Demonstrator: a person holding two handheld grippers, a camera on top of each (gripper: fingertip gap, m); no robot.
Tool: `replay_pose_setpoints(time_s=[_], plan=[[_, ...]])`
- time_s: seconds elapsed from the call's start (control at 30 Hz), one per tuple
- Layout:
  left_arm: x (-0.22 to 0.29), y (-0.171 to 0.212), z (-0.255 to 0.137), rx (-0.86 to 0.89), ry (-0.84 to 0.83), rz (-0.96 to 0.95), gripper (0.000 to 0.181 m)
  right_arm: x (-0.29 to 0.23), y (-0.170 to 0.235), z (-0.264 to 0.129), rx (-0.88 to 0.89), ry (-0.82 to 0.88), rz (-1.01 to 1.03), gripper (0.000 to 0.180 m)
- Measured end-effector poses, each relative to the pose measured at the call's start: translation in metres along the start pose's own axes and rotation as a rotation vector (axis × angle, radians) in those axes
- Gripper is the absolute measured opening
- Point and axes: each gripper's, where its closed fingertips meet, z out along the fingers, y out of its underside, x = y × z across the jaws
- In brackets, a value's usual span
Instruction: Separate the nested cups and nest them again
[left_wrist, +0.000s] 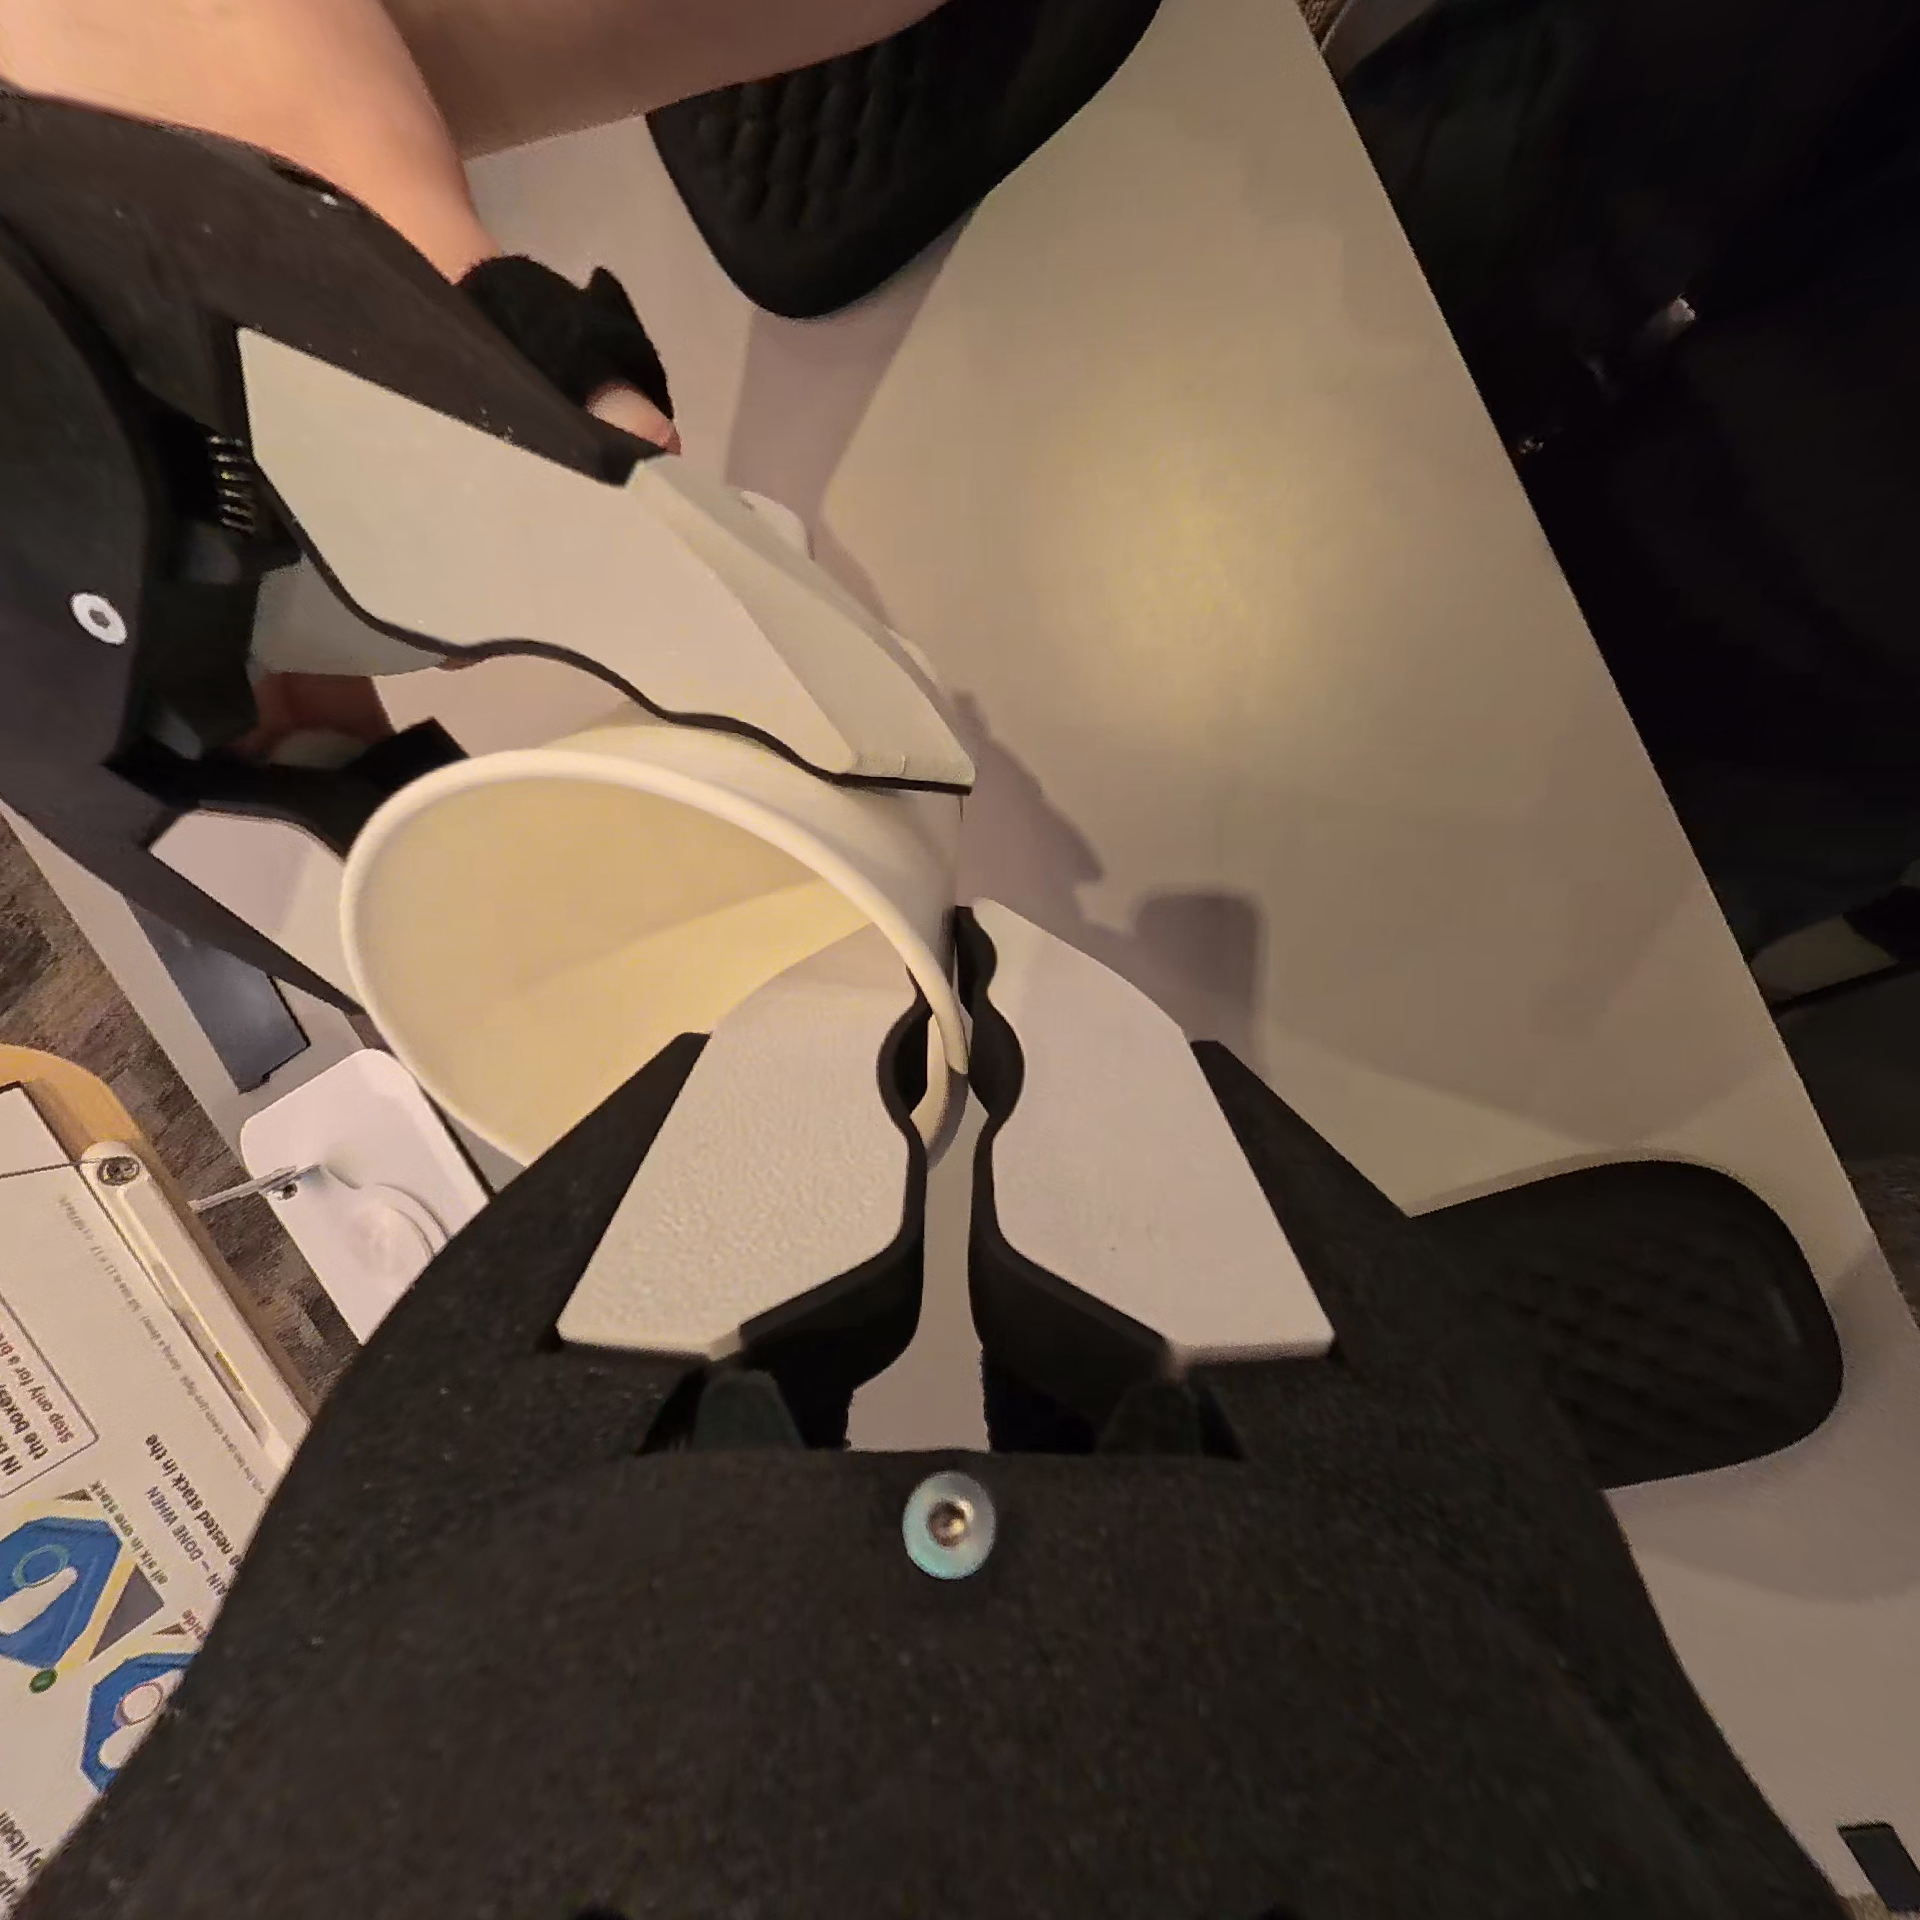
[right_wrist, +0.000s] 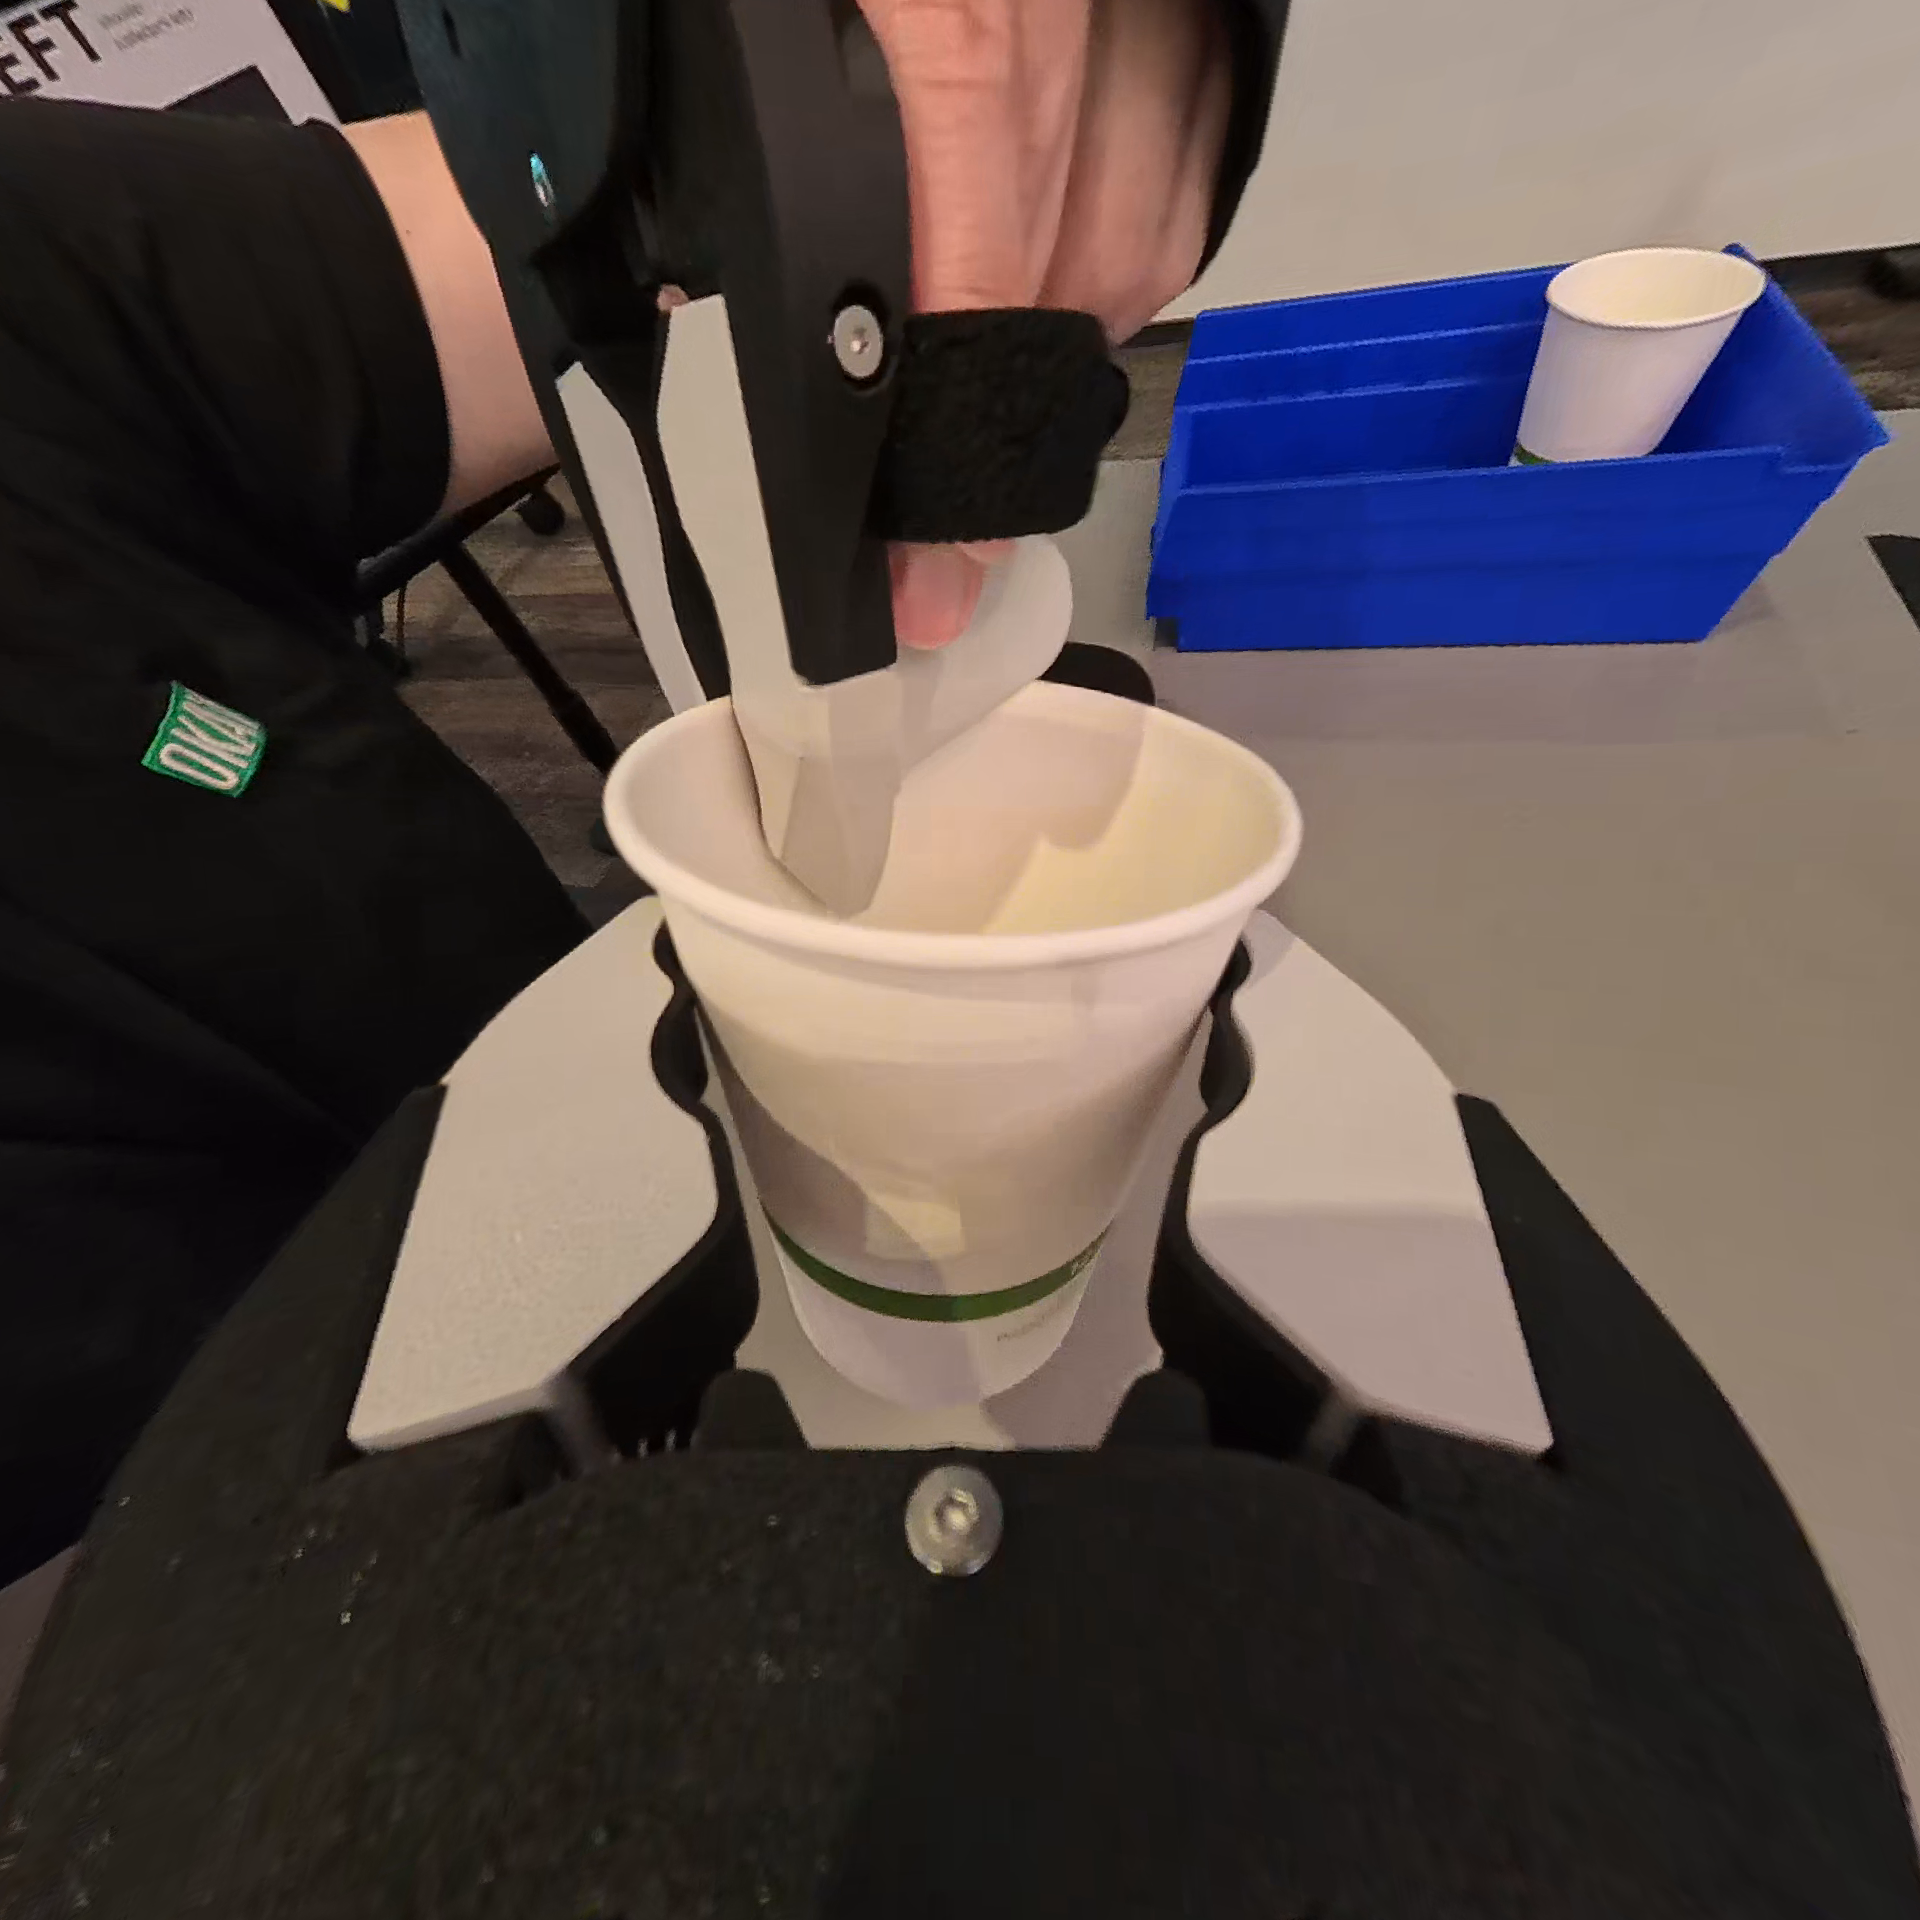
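A white paper cup (right_wrist: 956, 1060) with a green band near its base is held above the grey table (right_wrist: 1558, 935). My right gripper (right_wrist: 954, 966) is shut on its body, one finger on each side just under the rim. My left gripper (right_wrist: 795, 831) comes down from above and is shut on the cup's rim, one finger inside and one outside. In the left wrist view the left gripper (left_wrist: 966, 935) pinches the rim of the cup (left_wrist: 582, 935), and the right gripper (left_wrist: 810, 862) clasps the cup's wall. I cannot tell whether another cup is nested inside.
A blue bin (right_wrist: 1455, 499) stands at the back right of the table with another white cup (right_wrist: 1621, 353) leaning in it. A person in a black shirt (right_wrist: 208, 520) is at the left. Black mesh chairs (left_wrist: 1662, 1351) and a printed sheet (left_wrist: 104, 1455) lie below.
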Motion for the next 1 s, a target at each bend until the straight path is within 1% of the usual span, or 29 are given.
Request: replay_pose_setpoints(time_s=[0.17, 0.27, 0.3, 0.33, 0.4, 0.47, 0.53, 0.63, 0.7, 0.77, 0.87, 0.93, 1.0], plan=[[0.005, -0.001, 0.003, -0.007, 0.014, 0.006, 0.002, -0.003, 0.005, 0.003, -0.037, -0.034, -0.003, 0.093], [0.005, -0.002, 0.004, -0.007, 0.000, 0.007, 0.004, -0.005, 0.006, 0.004, -0.026, -0.070, 0.003, 0.092], [0.003, -0.003, 0.004, -0.005, -0.018, -0.002, 0.009, -0.005, 0.005, 0.004, -0.020, -0.076, 0.008, 0.091], [0.000, -0.002, 0.004, -0.005, -0.038, -0.017, 0.020, -0.004, 0.005, 0.004, -0.018, -0.082, 0.016, 0.091], [-0.005, -0.002, 0.003, -0.003, -0.068, -0.053, 0.037, -0.003, 0.006, 0.005, -0.019, -0.082, 0.024, 0.091], [-0.008, -0.003, 0.001, 0.013, -0.101, -0.074, 0.044, -0.001, 0.009, 0.006, -0.034, -0.075, 0.032, 0.091], [-0.014, -0.005, -0.004, 0.042, -0.158, -0.091, 0.055, 0.002, 0.012, 0.006, -0.046, -0.066, 0.040, 0.091], [-0.025, -0.007, -0.020, 0.095, -0.267, -0.129, 0.074, 0.010, 0.017, 0.003, -0.054, -0.045, 0.061, 0.092], [-0.032, -0.003, -0.035, 0.121, -0.342, -0.178, 0.080, 0.022, 0.025, -0.005, -0.074, -0.007, 0.085, 0.092], [-0.034, -0.001, -0.052, 0.192, -0.393, -0.240, 0.082, 0.036, 0.034, -0.022, -0.085, 0.047, 0.119, 0.092], [-0.033, 0.009, -0.073, 0.295, -0.482, -0.355, 0.088, 0.053, 0.037, -0.063, -0.034, 0.130, 0.218, 0.092], [-0.035, 0.028, -0.087, 0.359, -0.614, -0.460, 0.094, 0.059, 0.030, -0.101, 0.026, 0.239, 0.223, 0.092], [-0.030, 0.053, -0.096, 0.450, -0.716, -0.587, 0.089, 0.061, 0.022, -0.151, 0.095, 0.416, 0.151, 0.092]])
